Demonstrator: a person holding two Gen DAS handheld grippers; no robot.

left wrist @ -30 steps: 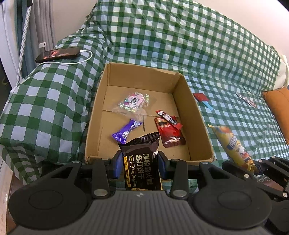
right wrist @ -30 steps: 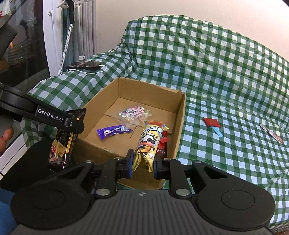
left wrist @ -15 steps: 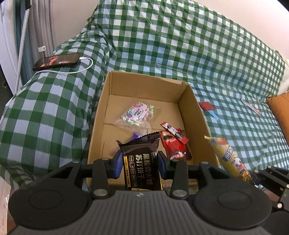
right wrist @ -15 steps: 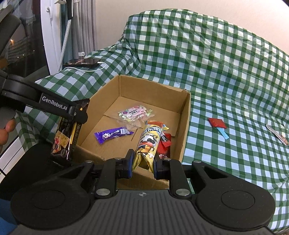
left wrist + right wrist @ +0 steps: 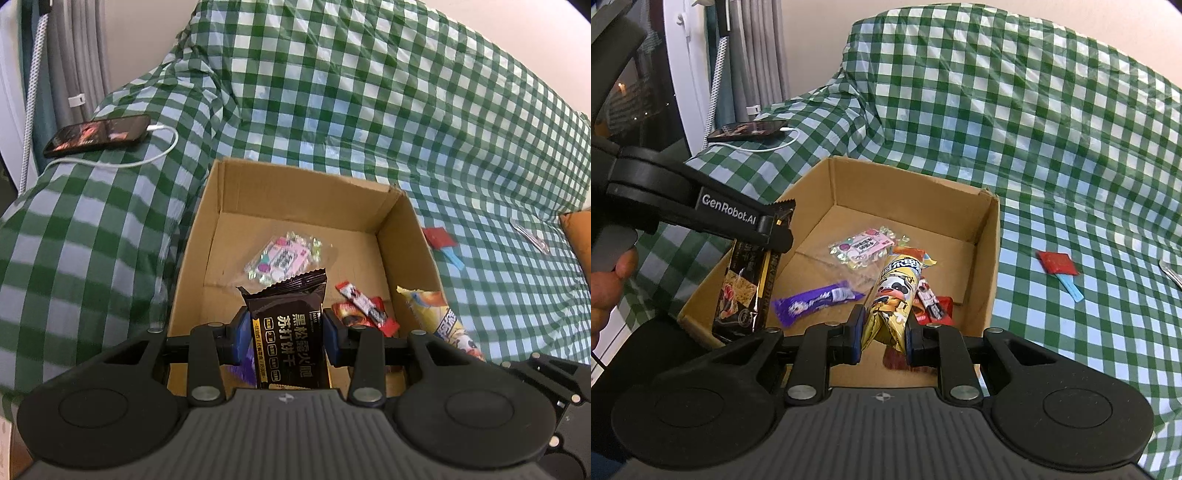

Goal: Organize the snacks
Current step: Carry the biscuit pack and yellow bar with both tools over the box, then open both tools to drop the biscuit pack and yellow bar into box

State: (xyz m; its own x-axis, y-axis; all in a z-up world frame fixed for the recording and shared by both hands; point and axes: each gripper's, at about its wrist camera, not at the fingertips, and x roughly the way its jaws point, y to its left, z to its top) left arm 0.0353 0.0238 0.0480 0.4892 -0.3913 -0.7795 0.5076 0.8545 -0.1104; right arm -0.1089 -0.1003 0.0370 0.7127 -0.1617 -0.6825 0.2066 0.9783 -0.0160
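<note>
Both grippers have pushed in over the cardboard box (image 5: 207,236), which sat further up the frame a second ago. The left gripper (image 5: 287,332) has its fingers clamped on the black cracker packet (image 5: 288,325) at lower centre; the right gripper (image 5: 883,328) pinches the yellow cartoon snack pack (image 5: 895,291). Both now hang above the snacks already inside, so I'd say release comes next.
</note>
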